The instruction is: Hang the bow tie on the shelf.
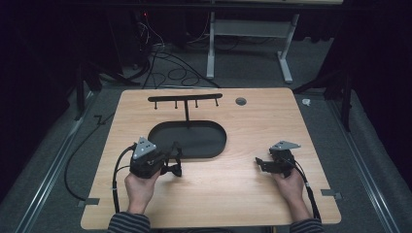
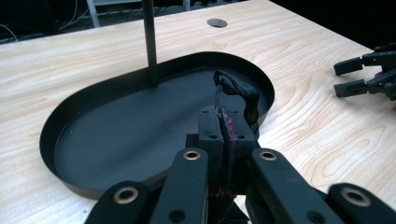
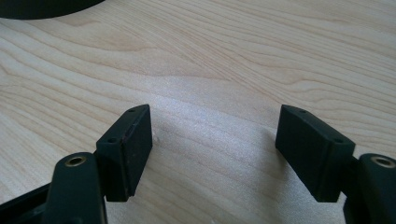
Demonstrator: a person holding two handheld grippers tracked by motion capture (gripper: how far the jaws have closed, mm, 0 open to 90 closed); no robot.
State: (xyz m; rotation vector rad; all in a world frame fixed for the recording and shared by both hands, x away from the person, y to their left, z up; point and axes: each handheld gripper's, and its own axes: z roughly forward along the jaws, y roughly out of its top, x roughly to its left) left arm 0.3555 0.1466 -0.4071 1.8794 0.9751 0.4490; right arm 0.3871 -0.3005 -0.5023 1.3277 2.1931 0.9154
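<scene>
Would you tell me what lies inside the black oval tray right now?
Inside the black oval tray only the stand's upright post rises from its dark floor. The left gripper, shut on a thin dark loop, hides the near edge.

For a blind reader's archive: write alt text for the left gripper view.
The left gripper is shut on a thin clear piece joined to a dark curved strap, held above a black oval tray on a light wooden table. A thin post rises from the tray; the right gripper sits far right.
</scene>
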